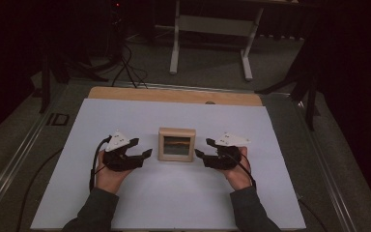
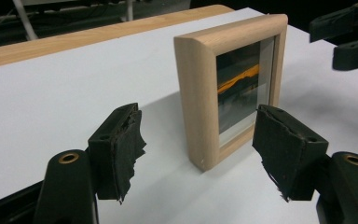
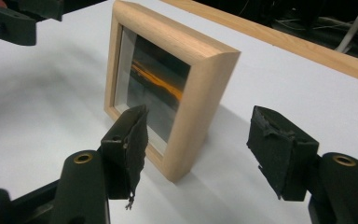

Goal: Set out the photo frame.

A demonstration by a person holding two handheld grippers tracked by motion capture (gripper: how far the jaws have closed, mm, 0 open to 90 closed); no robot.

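While the wooden frame (image 1: 176, 144) is stood upright mid-sheet on the white table (image 1: 125, 121), it is flanked by the left gripper (image 1: 142, 149) and right gripper (image 1: 204, 148), both wide open, empty, about equally near.

Pale wood frame (image 1: 176, 144), orange-streaked dark picture (image 2: 237, 86)

Left gripper (image 1: 143, 148) jaws wide apart; right gripper (image 1: 203, 148) likewise; both point inward.
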